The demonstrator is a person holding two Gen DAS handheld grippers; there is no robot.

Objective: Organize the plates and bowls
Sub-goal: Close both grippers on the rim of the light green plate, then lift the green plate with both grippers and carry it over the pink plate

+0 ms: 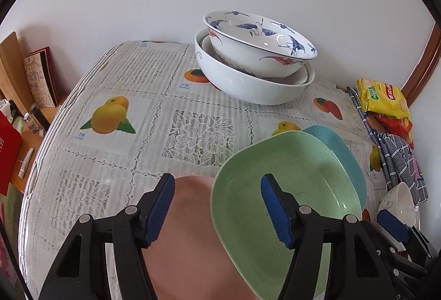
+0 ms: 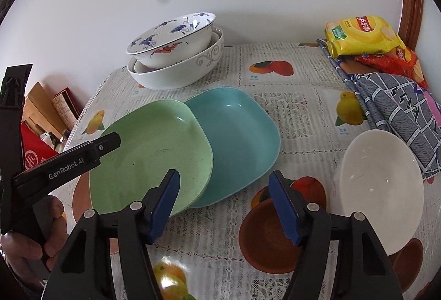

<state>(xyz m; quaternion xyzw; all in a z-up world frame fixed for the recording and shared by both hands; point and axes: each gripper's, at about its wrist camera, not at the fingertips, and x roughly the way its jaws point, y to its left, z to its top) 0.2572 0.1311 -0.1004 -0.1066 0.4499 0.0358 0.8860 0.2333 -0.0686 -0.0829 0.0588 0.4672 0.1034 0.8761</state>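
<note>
- Blue-padded fingers of the left gripper (image 1: 217,207) at the bottom of the left wrist view, jaws apart, nothing clamped; right pad over the green plate (image 1: 278,189), left pad over a pinkish plate (image 1: 190,231) beneath it.
- Green plate lower right of centre there, overlapping a teal plate (image 1: 341,156) behind it, toward the right edge.
- Right gripper (image 2: 224,207) low in the right wrist view, jaws likewise apart and empty, over bare tablecloth (image 2: 286,112); near edges of the green plate (image 2: 148,154) and teal plate (image 2: 237,140) just above and left of its left pad.
- White bowl (image 2: 383,189) at right, well apart from the plates.
- Stacked patterned bowls (image 2: 176,52) upper centre, against the wall.
- Left gripper judged nearer the green plate.
- Pinkish plate mostly hidden; exact pad contact with the green plate unclear.
</note>
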